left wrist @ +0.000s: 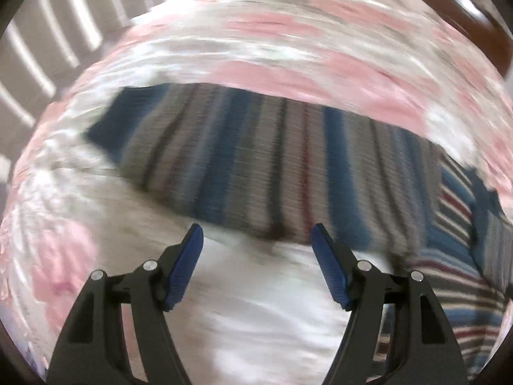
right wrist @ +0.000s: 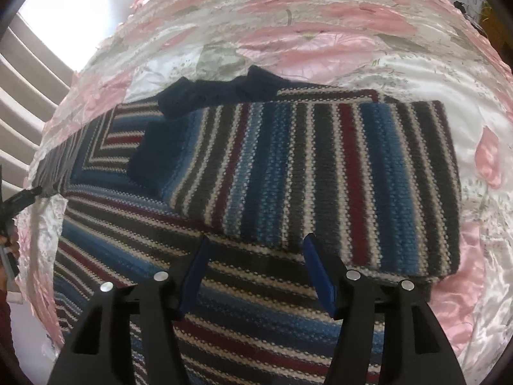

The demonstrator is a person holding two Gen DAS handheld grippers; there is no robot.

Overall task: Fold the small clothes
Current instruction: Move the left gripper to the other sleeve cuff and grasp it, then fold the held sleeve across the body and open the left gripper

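Note:
A knitted sweater [right wrist: 320, 173] striped in blue, dark grey, maroon and white lies flat on a floral bedspread [right wrist: 320, 32]. One side is folded over the body, with a navy cuff [right wrist: 154, 154] and navy collar [right wrist: 218, 93] on top. My right gripper [right wrist: 256, 250] hovers open above the sweater's near part, nothing between its blue pads. In the blurred left wrist view the sweater [left wrist: 256, 154] fills the middle. My left gripper [left wrist: 256, 240] is open over the white bedspread [left wrist: 256, 304] just short of the sweater's near edge.
The pink, white and grey bedspread covers the whole bed. Pale vertical slats [right wrist: 25, 73] and a bright window stand at the left. A dark wooden bed frame [left wrist: 474, 6] shows at the top right of the left wrist view. A hand's edge [right wrist: 9, 243] appears at far left.

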